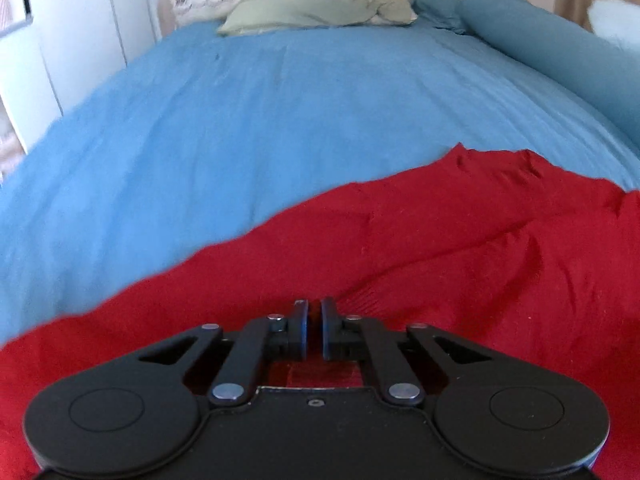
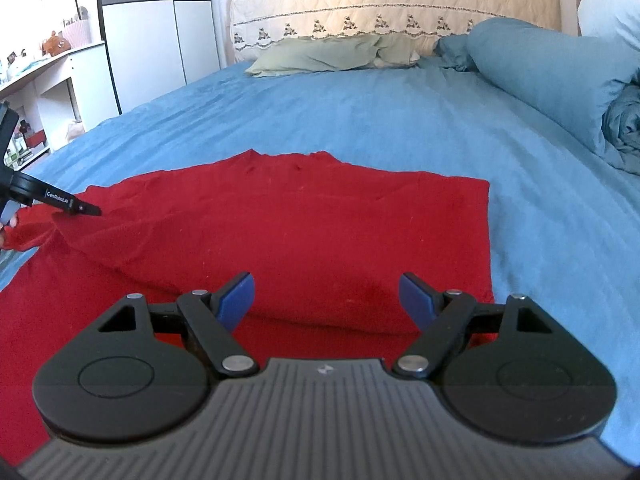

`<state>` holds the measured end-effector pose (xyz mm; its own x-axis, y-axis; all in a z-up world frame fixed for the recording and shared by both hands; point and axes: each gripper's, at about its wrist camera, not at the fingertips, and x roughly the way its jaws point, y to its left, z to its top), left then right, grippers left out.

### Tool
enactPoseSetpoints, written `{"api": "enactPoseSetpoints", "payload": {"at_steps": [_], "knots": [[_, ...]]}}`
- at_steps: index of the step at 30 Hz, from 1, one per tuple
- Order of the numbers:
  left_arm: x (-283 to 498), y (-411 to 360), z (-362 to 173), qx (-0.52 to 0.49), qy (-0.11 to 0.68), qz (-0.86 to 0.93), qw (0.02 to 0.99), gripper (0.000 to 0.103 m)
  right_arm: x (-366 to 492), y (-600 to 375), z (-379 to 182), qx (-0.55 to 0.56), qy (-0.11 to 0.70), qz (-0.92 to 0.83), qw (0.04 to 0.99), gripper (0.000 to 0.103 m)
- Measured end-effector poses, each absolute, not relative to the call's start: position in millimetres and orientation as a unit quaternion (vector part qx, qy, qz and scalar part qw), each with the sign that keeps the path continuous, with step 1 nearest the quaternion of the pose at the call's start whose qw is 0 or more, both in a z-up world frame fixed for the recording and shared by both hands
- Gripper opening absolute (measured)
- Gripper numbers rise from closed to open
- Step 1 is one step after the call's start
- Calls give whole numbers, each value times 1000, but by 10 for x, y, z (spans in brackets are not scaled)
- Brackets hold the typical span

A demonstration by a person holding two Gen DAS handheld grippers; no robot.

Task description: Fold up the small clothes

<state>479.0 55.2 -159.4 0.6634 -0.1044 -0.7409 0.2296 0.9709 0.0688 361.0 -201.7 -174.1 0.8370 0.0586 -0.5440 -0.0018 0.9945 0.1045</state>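
A red knit garment (image 2: 304,220) lies spread on the blue bed sheet (image 2: 360,120). Its right side lies flat with a straight edge. Its left part is lifted into a fold. My left gripper (image 1: 314,308) is shut on the red garment (image 1: 400,248), pinching a raised ridge of fabric. It also shows at the left edge of the right wrist view (image 2: 86,210), holding that lifted fold. My right gripper (image 2: 327,294) is open and empty, hovering over the near edge of the garment.
A green pillow (image 2: 332,56) and a quilted cream headboard (image 2: 392,4) lie at the far end. A rolled blue duvet (image 2: 560,76) runs along the right side. White cabinets and a cluttered desk (image 2: 48,72) stand left of the bed.
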Motion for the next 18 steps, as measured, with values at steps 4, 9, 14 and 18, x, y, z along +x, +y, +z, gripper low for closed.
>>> {"api": "enactPoseSetpoints", "payload": {"at_steps": [4, 9, 14, 18], "knots": [[4752, 534, -1435, 99, 352, -88, 927, 6, 3607, -2023, -1729, 51, 281, 17, 958, 95], [4726, 561, -1338, 96, 308, -79, 943, 7, 3624, -2019, -1725, 53, 276, 16, 959, 95], [4848, 580, -1583, 100, 360, -40, 927, 30, 3634, -2014, -1750, 53, 275, 17, 960, 95], [4567, 572, -1487, 72, 329, -59, 940, 62, 3623, -2057, -1771, 51, 267, 14, 962, 95]]}}
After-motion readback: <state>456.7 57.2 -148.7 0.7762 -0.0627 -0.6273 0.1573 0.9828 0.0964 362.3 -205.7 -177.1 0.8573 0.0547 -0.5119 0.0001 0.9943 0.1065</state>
